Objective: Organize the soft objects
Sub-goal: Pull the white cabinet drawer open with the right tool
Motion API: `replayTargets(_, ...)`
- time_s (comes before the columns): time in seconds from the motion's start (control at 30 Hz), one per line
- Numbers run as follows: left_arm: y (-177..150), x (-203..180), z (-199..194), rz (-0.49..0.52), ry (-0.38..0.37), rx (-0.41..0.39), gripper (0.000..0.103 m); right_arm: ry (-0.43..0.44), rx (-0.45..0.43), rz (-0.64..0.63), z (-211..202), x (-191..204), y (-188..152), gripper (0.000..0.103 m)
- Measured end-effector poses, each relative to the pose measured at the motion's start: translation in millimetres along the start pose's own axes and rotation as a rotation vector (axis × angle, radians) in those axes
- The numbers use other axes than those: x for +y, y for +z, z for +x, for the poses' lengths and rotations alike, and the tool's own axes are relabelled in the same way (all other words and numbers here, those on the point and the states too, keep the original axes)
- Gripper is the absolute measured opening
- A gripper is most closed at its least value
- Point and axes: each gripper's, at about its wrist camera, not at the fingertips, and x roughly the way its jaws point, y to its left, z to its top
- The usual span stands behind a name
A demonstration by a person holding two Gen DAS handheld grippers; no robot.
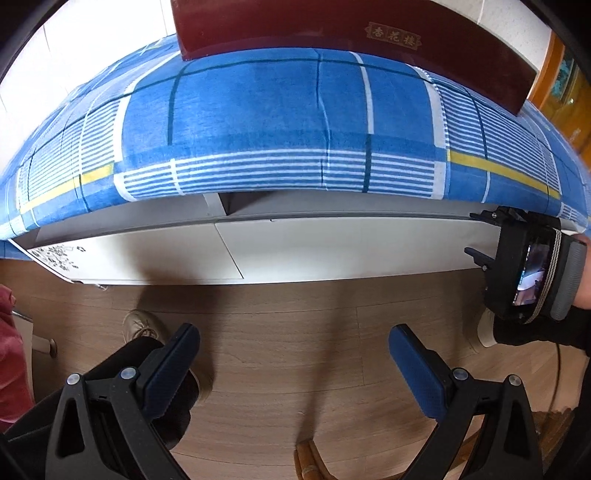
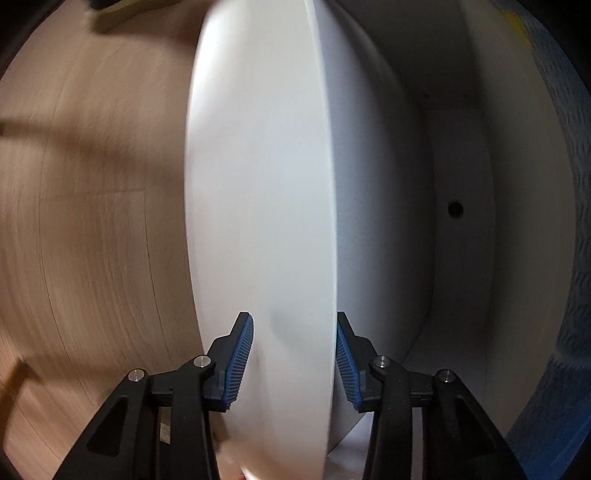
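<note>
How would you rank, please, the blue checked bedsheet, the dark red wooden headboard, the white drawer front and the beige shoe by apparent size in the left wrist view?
1. Blue checked bedsheet
2. White drawer front and dark red wooden headboard: too alike to rank, and the headboard is cut off by the frame
3. Beige shoe, partly hidden

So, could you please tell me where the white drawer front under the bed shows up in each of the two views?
Left wrist view: the white drawer front runs across the middle, below the blue checked bedsheet; the right gripper sits at its right end.
Right wrist view: it stands edge-on in the centre, between the gripper's fingers.
Shared landmark: the wooden floor.
</note>
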Motion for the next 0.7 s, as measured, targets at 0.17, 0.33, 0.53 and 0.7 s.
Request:
replayTargets(0.17,-1,-9,2,0.056,0.010,-0.005,0.103,0.026,-0.002,0.005,-2,-6,3,0.044)
replayTargets(0.33,-1,-11,4,0.077,0.033,-0.013,0.103,0.033,0.003,0.003,1,5,1,0.044)
replayTargets(0.53,1,-4,4,0.034,0.061,-0.013,0.103,0.045,0.012,-0.007,-10,22,4,0.044)
replayTargets(0.7,4,-6,9,0.063,0.099,-0.024,0.103,0.079,0.018,0.003,-22,27,6,0.044)
